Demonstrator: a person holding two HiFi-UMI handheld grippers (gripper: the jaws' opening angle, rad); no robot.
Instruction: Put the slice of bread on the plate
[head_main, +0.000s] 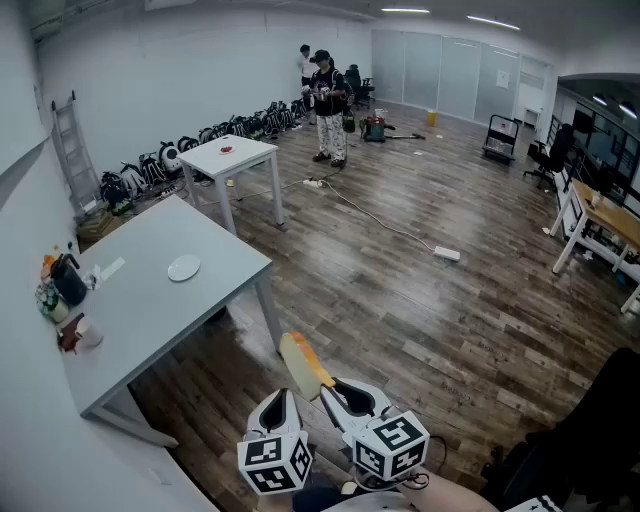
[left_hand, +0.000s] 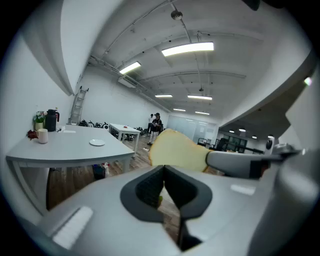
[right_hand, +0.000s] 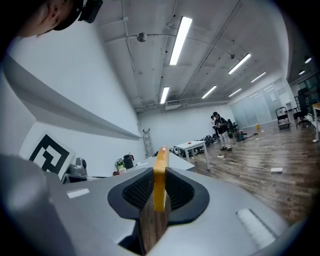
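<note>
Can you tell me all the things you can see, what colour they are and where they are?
slice of bread: one, pale with a golden crust, held in the air above the floor
plate: one, white, on the grey table
grey table: one, along the left wall
jug: one, black, at the grey table's wall side
white table: one, farther back
ladder: one, grey, leaning on the left wall
people: two, standing far back
power strip: one, white, on the wood floor
left gripper: one, grey, jaws together, empty
right gripper: one, grey, clamped on the slice of bread
</note>
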